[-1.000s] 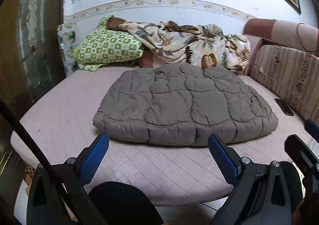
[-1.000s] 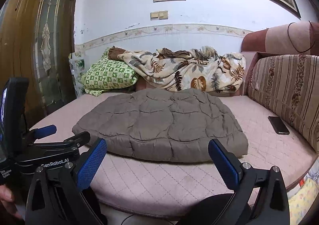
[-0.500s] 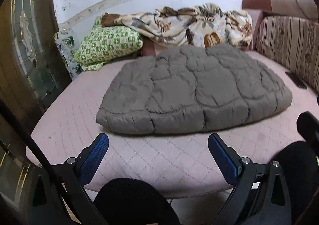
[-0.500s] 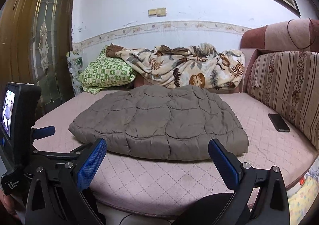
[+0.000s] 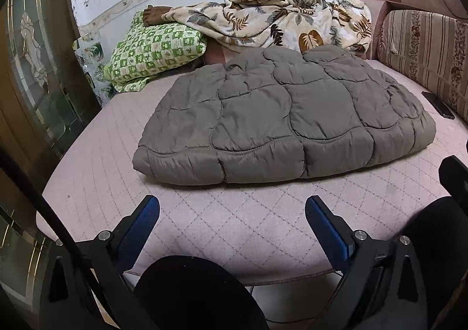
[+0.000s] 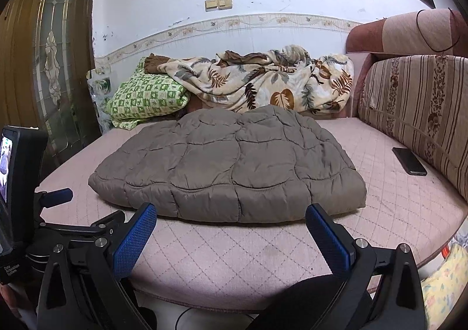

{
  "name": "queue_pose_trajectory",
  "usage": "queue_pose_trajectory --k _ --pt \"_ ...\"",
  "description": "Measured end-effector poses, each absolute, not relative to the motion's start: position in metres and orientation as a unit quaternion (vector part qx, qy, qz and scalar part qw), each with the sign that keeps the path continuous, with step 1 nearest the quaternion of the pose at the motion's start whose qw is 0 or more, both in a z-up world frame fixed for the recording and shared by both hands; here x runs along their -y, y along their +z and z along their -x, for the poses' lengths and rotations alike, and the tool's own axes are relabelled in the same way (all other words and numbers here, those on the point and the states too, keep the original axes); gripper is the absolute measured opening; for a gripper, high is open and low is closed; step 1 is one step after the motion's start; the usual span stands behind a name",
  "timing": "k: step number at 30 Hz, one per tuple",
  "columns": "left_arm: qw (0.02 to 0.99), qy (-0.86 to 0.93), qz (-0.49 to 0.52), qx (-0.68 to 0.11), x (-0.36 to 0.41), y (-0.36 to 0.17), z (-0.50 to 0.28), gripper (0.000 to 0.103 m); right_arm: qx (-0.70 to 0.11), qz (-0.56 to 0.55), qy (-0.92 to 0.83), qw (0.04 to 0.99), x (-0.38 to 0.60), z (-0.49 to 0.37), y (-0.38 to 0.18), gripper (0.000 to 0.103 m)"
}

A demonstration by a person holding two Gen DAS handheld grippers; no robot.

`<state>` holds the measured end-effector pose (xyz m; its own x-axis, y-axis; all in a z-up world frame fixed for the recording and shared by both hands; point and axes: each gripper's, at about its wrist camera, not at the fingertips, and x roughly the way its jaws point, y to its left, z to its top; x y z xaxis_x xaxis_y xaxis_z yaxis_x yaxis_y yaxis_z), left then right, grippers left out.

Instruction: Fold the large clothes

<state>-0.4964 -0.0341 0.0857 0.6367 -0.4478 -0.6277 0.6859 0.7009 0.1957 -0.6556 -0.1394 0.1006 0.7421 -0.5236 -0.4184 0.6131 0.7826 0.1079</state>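
Note:
A grey-brown quilted padded garment (image 5: 280, 122) lies folded flat in the middle of the pink quilted bed (image 5: 234, 221); it also shows in the right wrist view (image 6: 231, 166). My left gripper (image 5: 232, 210) is open and empty, above the bed's front edge, short of the garment's near hem. My right gripper (image 6: 231, 216) is open and empty, just in front of the garment's near hem. The left gripper's body shows at the left of the right wrist view (image 6: 58, 213).
A green checked pillow (image 5: 155, 52) and a leaf-print blanket (image 5: 278, 20) lie at the back. A striped cushion (image 6: 415, 113) lines the right side, with a black phone (image 6: 409, 160) beside it. A wooden glass-panelled door (image 6: 49, 67) stands at left.
Both grippers have moved forward toward the garment. The left wrist view has tilted down. Both stay open and empty.

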Motion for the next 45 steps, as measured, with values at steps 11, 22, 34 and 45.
queue_pose_trajectory --k 11,22,34,45 --pt "0.877 -0.315 -0.213 -0.295 0.034 0.08 0.488 0.1 -0.201 -0.126 -0.308 0.921 0.143 0.651 0.093 0.103" --pt "0.868 -0.317 -0.212 -0.317 0.038 0.073 0.479 0.1 -0.212 -0.136 -0.309 0.917 0.149 0.644 0.087 0.103" --pt "0.868 -0.317 -0.211 -0.318 0.04 0.071 0.478 0.1 -0.215 -0.139 -0.309 0.916 0.152 0.643 0.086 0.103" --pt "0.873 -0.335 -0.194 -0.296 0.027 0.085 0.488 0.1 -0.203 -0.135 -0.319 0.916 0.148 0.652 0.09 0.103"
